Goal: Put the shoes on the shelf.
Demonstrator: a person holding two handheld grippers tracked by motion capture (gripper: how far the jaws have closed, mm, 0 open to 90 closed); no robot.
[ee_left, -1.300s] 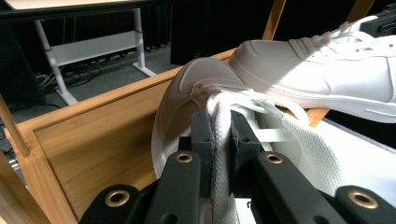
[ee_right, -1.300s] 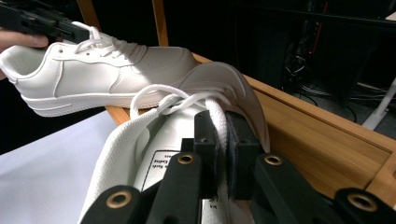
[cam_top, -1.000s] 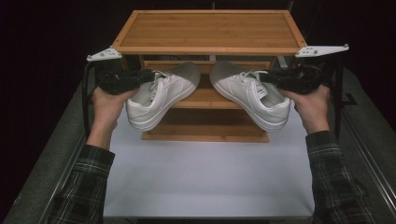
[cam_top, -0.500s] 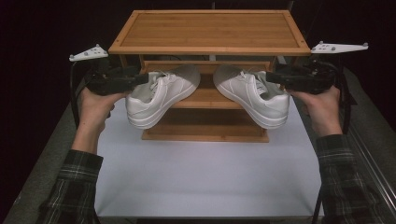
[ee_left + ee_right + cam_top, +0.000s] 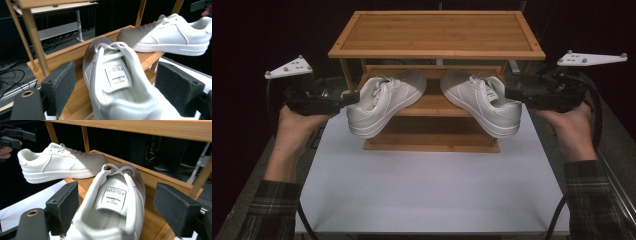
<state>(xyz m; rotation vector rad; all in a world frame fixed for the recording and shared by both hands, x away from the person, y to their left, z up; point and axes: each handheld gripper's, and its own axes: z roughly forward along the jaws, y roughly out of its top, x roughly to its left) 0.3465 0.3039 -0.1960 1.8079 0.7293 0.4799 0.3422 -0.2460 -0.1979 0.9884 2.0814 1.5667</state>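
Two white sneakers lie on the middle shelf (image 5: pixel 432 106) of a bamboo shoe rack (image 5: pixel 437 35), toes inward and heels hanging over its front. Just outside the heel of the left sneaker (image 5: pixel 384 102), my left gripper (image 5: pixel 349 98) is held level. In the left gripper view it (image 5: pixel 115 75) is open, its foam pads (image 5: pixel 60 85) wide of the sneaker (image 5: pixel 112 100) on both sides. My right gripper (image 5: pixel 512 93) mirrors this beside the right sneaker (image 5: pixel 484 102). It (image 5: pixel 115 202) is open too, straddling that sneaker (image 5: pixel 117 220) without touching it.
The rack stands at the back of a white tabletop (image 5: pixel 427 185). Its top shelf overhangs both sneakers and its thin posts (image 5: pixel 37 45) flank them. Each gripper view also shows the other sneaker (image 5: pixel 172 37) (image 5: pixel 57 163). Dark floor and cables lie behind.
Both hands have drawn outward, away from the rack's middle, and the grippers have left the heels. The sneakers have stayed where they lay on the shelf.
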